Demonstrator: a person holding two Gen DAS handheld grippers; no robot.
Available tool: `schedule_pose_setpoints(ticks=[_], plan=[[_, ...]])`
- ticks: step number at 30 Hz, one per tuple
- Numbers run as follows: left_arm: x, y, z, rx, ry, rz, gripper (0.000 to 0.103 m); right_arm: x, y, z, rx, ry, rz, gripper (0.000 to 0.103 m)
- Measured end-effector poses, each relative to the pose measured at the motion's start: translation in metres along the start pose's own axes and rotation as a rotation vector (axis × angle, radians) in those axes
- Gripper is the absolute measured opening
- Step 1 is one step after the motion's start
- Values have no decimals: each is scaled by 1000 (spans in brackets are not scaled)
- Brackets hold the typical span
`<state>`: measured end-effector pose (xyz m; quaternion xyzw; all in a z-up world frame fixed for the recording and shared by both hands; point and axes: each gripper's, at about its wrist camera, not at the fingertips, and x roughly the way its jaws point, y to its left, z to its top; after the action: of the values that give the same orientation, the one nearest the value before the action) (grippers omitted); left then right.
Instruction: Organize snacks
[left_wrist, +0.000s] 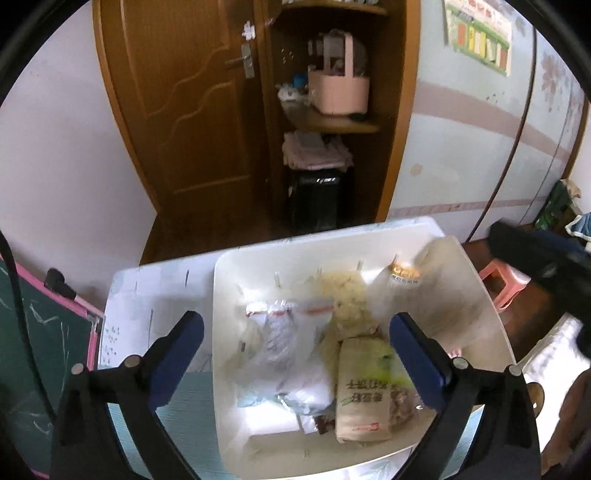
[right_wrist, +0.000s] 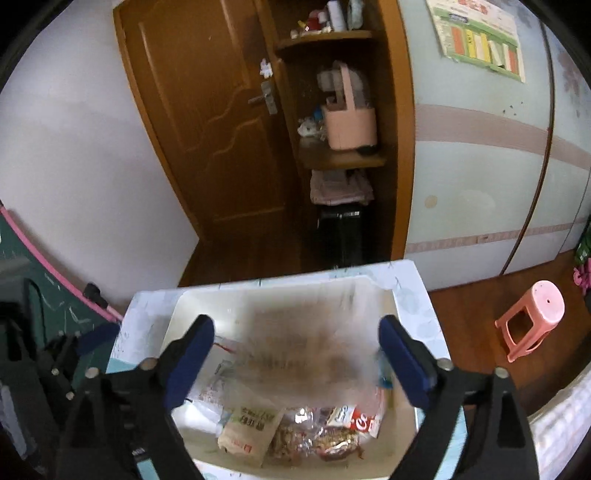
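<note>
A white bin (left_wrist: 480, 310) sits on a small white table and holds several snack bags. In the left wrist view I see a beige paper-look bag (left_wrist: 364, 395), a clear zip bag (left_wrist: 291, 332) and a pale yellow snack bag (left_wrist: 347, 295). My left gripper (left_wrist: 295, 354) is open above the bin, empty. My right gripper (right_wrist: 297, 354) is open above the same bin (right_wrist: 177, 314). Between its fingers a clear bag of brown snacks (right_wrist: 299, 347) shows motion-blurred, apart from both pads. The beige bag (right_wrist: 251, 432) and red-white packets (right_wrist: 358, 421) lie below.
A brown door (left_wrist: 184, 110) and shelf niche with a pink basket (left_wrist: 338, 88) stand behind the table (left_wrist: 147, 288). A pink stool (right_wrist: 532, 317) is on the floor at right. A green board (left_wrist: 37, 350) leans at left. The right gripper's body (left_wrist: 543, 258) shows at the right edge.
</note>
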<state>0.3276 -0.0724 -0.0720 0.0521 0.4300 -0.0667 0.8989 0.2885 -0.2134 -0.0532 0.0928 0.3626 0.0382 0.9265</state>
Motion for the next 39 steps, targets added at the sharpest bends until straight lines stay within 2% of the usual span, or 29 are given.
schedule_pose_setpoints(ticks=[8, 17, 26, 39], plan=[[-8, 13, -9, -49, 13, -28, 100, -8, 16, 0, -56, -14, -14, 98], [-52, 23, -28, -87, 7, -34, 100, -40, 32, -13, -58, -11, 5, 98], [-139, 38, -90, -115, -37, -11, 100, -109, 45, -68, -92, -17, 27, 98], [-232, 47, -170, -122, -87, 43, 103, -183, 68, -126, -98, -17, 43, 97]])
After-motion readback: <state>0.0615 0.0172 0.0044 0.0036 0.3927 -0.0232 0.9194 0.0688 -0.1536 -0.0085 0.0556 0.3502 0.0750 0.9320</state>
